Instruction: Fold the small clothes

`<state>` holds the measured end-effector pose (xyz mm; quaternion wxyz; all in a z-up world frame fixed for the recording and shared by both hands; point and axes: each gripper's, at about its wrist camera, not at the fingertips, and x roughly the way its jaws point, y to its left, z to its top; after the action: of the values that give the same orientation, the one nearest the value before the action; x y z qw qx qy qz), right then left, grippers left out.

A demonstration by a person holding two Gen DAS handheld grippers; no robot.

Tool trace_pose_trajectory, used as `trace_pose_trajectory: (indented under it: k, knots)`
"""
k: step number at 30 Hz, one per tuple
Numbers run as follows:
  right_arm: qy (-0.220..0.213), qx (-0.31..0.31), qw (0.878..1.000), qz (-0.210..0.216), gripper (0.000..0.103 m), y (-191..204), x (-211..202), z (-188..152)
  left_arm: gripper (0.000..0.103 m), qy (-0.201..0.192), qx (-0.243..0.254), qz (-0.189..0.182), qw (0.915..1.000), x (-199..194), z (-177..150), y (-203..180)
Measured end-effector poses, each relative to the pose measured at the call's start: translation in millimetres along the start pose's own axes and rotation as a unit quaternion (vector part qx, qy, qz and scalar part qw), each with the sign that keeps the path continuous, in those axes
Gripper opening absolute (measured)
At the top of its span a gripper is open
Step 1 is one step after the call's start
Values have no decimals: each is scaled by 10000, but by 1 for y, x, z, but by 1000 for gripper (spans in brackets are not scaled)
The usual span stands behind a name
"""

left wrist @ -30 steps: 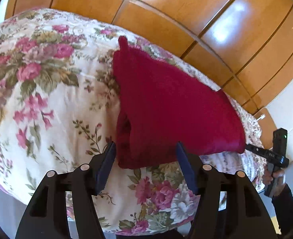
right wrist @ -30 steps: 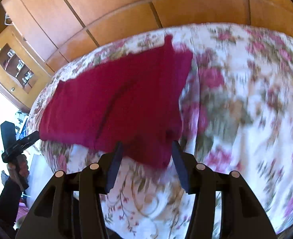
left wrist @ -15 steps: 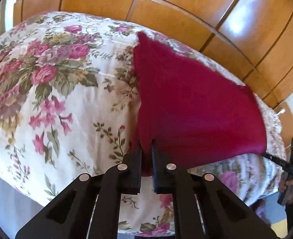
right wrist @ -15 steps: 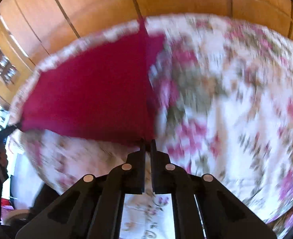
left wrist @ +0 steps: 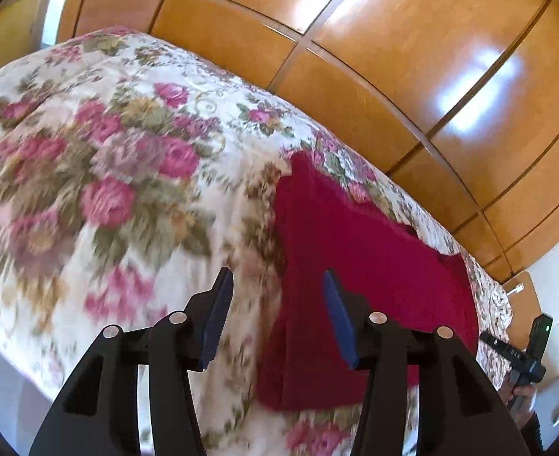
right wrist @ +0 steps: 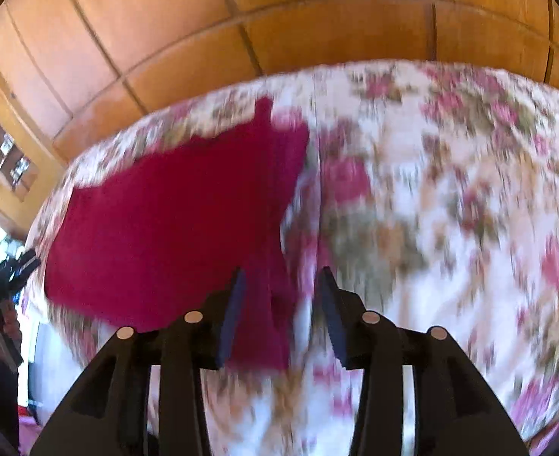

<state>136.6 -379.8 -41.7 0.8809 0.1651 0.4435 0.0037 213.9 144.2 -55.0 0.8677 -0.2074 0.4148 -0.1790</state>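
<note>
Presently both grippers, left (left wrist: 275,317) and right (right wrist: 279,313), stand partly parted, jaws just reopened, pads clear of cloth. Beyond them a floral bedspread (left wrist: 100,174) spreads beneath wooden panels (left wrist: 393,57). A red garment (left wrist: 359,266) lies flat ahead, its near edge between each gripper's fingers.

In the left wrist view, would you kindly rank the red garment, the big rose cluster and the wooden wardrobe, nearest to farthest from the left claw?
1. Red garment, just ahead of the left claw, right.
2. Rose cluster, farther left.
3. Wooden wardrobe, behind the bed.
</note>
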Motion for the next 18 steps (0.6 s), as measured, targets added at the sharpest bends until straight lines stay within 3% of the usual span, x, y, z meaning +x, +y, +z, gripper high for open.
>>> trace_pose_trajectory:
  k: [7,10,11,12,13,14,15,18]
  knots:
    - [-144,193,9993,-277,56,7,54,70,48,408,-35,71,9991,55,34,-8]
    - [-37,345,9990,-281,56,1,83,94,48,507,16,85,9987,74,44,-14]
    - [21,340,9990,-286,53,1,89,96,48,522,34,65,9986,79,47,-15]
    - [77,313,9990,-295,40,2,94,98,46,554,80,35,9984,85,49,-17]
    - [119,255,9992,-280,14,3,98,99,41,564,130,49,9983,90,51,-20]
    - [115,195,9995,-237,6,5,99,100,16,575,218,84,9981,95,53,-23]
    - [43,158,9995,-266,6,6,96,99,6,559,275,104,9980,97,54,-25]
    - [-371,197,9990,-162,6,9,72,102,6,212,429,116,9988,88,58,-34]
